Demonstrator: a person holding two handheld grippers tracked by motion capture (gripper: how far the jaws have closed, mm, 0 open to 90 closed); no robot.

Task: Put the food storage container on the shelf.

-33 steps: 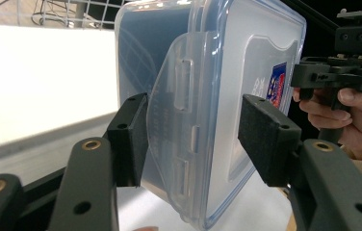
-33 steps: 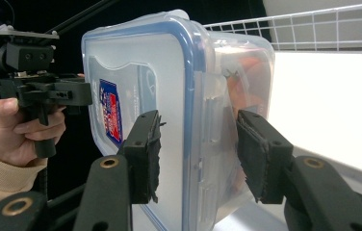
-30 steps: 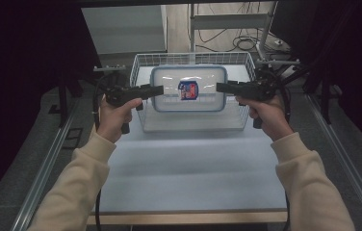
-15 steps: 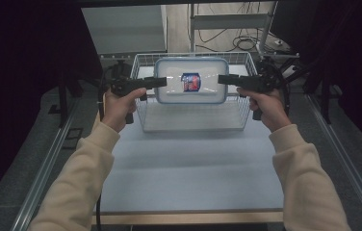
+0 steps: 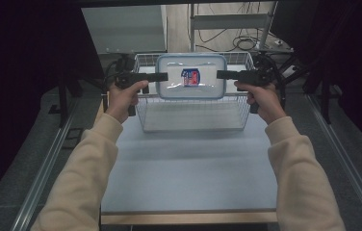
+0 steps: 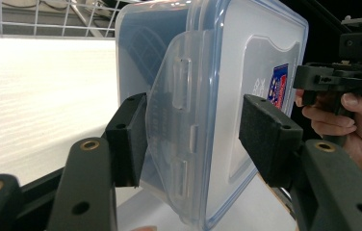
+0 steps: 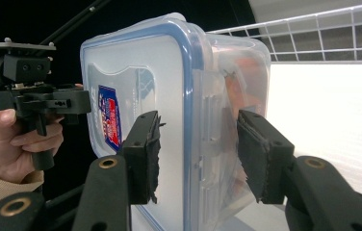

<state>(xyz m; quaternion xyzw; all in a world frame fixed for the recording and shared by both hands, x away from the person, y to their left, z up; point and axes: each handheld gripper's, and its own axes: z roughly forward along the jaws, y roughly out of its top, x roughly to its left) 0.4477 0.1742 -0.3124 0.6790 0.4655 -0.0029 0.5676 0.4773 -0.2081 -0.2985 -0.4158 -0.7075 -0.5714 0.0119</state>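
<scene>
Mid-carry: clear rectangular plastic container with blue-rimmed snap lid [image 5: 191, 76] is airborne above the white wire basket [image 5: 192, 115], held between both tools.

Judging from the pose, the lift is done; what's left is either lowering it into the basket or bringing it out onto the pale blue worktop [image 5: 188, 168] — can't tell which. Container is tilted, lid facing the high view, over the basket's far half, not touching the wires as far as I can see. Left hand-held gripper [image 6: 193, 139]: jaws partly apart, straddling the container's side latch flap, one pad on the base wall, the other at the lid face. Right hand-held gripper [image 7: 198, 154]: same on the opposite edge, pads pinching lid and base. Both grips look edge-only, so slip risk if tilted further.
</scene>
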